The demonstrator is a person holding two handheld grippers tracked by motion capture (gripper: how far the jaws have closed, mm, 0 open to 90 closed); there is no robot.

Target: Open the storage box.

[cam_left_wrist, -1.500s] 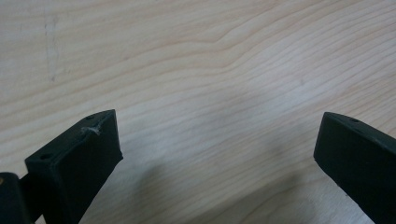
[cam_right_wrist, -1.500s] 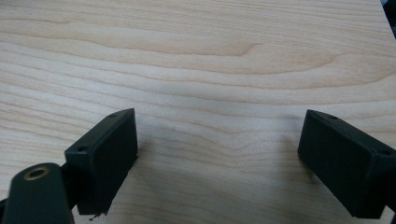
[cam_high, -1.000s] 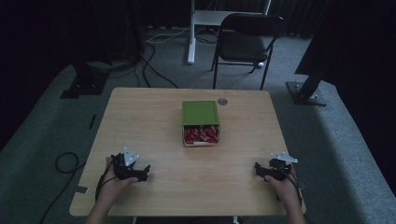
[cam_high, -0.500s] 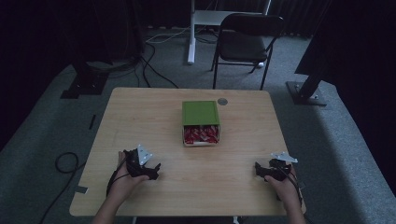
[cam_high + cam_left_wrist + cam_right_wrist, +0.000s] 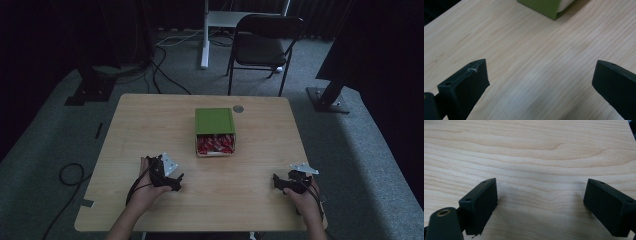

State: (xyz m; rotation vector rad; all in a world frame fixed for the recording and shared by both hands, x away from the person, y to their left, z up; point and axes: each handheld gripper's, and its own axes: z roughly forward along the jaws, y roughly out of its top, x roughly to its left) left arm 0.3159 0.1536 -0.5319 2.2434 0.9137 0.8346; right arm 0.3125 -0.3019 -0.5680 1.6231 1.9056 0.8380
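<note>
A green box (image 5: 214, 120) sits at the middle of the wooden table (image 5: 150, 125), its near end open and showing several red packets (image 5: 215, 144). My left gripper (image 5: 176, 182) is held over the table's near left, open, nothing between its jaws; in the left gripper view (image 5: 540, 82) bare wood lies between them and a corner of the green box (image 5: 544, 7) shows at the top. My right gripper (image 5: 278, 181) rests near the front right edge, open and empty; in the right gripper view (image 5: 540, 202) its jaws stand wide over plain wood.
A small grey disc (image 5: 238, 108) is set in the table beyond the box. A dark folding chair (image 5: 265, 45) and a white stand (image 5: 205, 35) are on the carpet behind the table. Cables (image 5: 70, 175) lie on the floor at the left.
My left gripper has moved to the right and slightly forward, toward the box. The right gripper has stayed in place.
</note>
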